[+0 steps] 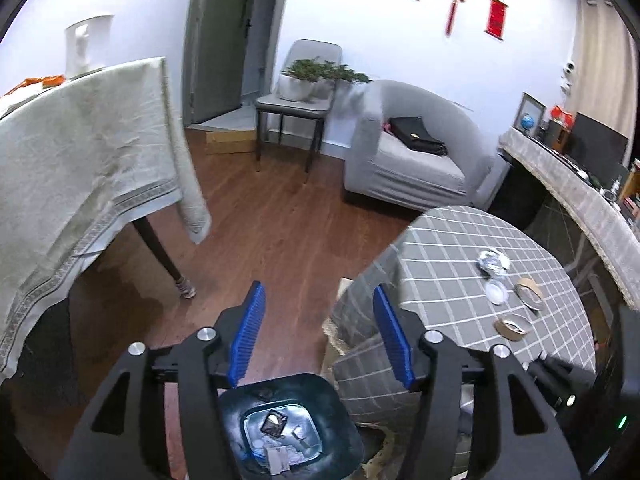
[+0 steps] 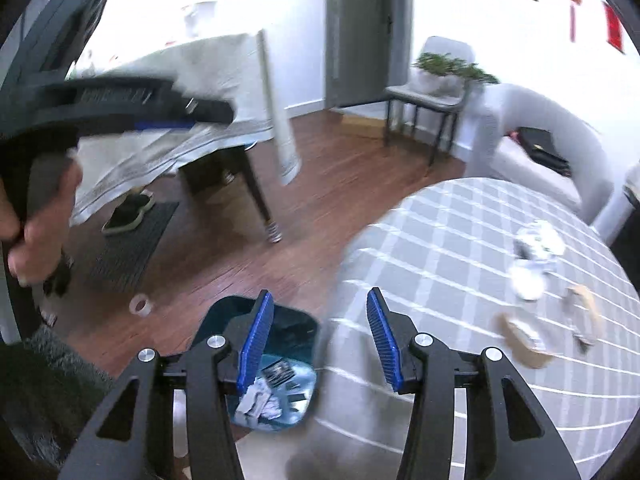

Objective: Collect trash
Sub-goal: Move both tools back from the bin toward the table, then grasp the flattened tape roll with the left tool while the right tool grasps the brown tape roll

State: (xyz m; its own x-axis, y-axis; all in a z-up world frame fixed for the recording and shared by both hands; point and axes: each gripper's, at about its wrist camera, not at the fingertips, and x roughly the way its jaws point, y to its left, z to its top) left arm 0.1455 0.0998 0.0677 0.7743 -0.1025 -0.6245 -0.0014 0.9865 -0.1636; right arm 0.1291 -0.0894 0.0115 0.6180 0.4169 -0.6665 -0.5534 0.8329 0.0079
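A dark teal trash bin (image 1: 288, 428) stands on the wood floor beside the round table, with several scraps of paper and wrappers inside; it also shows in the right wrist view (image 2: 280, 364). My left gripper (image 1: 318, 312) is open and empty above the bin. My right gripper (image 2: 320, 320) is open and empty between the bin and the table edge. On the grey checked round table (image 1: 460, 256) lie crumpled foil (image 1: 494, 261), a clear lid (image 1: 496, 292) and two brown tape rolls (image 1: 514, 326). The same trash looks blurred in the right wrist view (image 2: 536, 264).
A cloth-covered table (image 1: 80, 152) stands at left, its leg (image 1: 164, 256) near the bin. A grey armchair (image 1: 412, 152) and a chair with a plant (image 1: 296, 100) stand behind. A clear tape roll (image 2: 140, 304) lies on the floor. The left gripper in a hand (image 2: 120, 100) shows at upper left.
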